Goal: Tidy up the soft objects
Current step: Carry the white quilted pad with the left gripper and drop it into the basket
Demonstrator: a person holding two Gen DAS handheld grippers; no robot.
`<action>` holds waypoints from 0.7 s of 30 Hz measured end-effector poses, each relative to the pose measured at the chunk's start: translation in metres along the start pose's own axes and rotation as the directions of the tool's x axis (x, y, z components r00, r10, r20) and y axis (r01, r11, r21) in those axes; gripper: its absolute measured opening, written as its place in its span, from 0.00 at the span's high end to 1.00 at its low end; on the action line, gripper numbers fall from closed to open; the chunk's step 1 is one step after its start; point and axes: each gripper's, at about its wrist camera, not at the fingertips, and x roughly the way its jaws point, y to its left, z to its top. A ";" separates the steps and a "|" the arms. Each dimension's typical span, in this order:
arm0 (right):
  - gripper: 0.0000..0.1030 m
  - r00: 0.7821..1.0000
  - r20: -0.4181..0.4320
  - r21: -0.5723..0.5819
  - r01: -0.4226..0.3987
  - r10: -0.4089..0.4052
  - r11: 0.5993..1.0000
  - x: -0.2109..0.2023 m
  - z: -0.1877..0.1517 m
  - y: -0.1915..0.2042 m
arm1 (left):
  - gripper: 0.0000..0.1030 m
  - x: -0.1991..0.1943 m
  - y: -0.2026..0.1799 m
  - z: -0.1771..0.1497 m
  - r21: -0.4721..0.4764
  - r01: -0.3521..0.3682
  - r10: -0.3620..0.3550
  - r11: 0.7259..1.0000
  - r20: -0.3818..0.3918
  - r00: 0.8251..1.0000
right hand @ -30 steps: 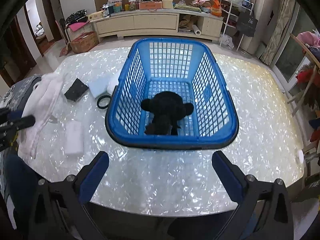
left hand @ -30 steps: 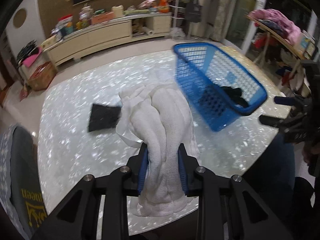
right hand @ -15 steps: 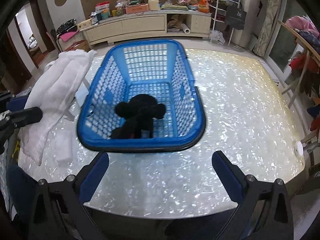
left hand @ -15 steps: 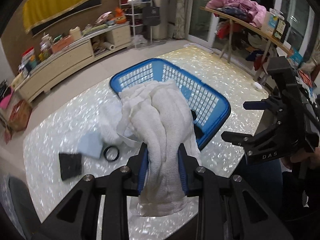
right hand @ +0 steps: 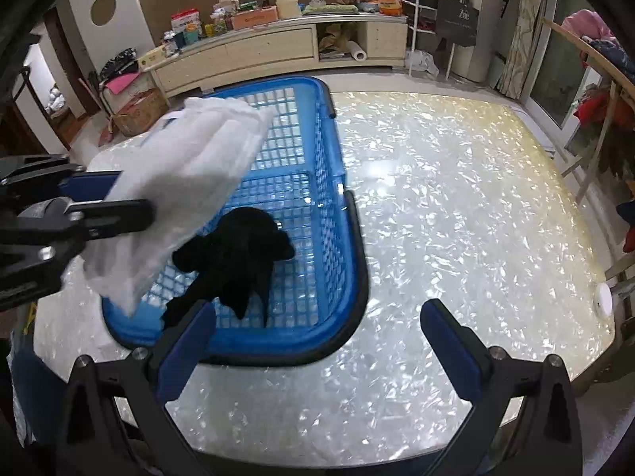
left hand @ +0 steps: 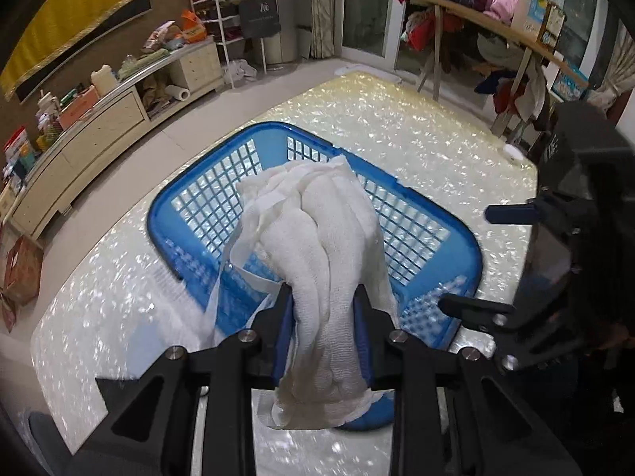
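Between the blue pads of the left gripper (left hand: 323, 333) a bunched white towel (left hand: 329, 246) is clamped, its folds hanging forward of the fingers and over the blue basket (left hand: 448, 254) just below. Inside the basket, a black plush toy (right hand: 238, 254) is seen lying near the end closest to the right gripper (right hand: 317, 349). The right gripper's jaws are spread wide with nothing between them, held above the pearly table (right hand: 456, 198) beside the basket.
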 end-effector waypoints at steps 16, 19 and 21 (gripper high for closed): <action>0.00 0.999 -0.048 0.024 -0.012 0.013 1.000 0.019 0.009 0.000 | 0.75 0.087 0.026 0.043 0.130 -0.024 0.032 0.991 -0.058 0.998; 0.00 0.998 -0.053 0.028 -0.017 0.019 0.999 0.020 0.011 -0.001 | 0.75 0.098 0.032 0.045 0.140 -0.042 0.053 0.989 -0.076 0.996; 0.00 0.998 -0.061 0.029 -0.020 0.022 0.999 0.021 0.012 -0.001 | 0.74 0.103 0.035 0.047 0.147 -0.051 0.063 0.988 -0.082 0.995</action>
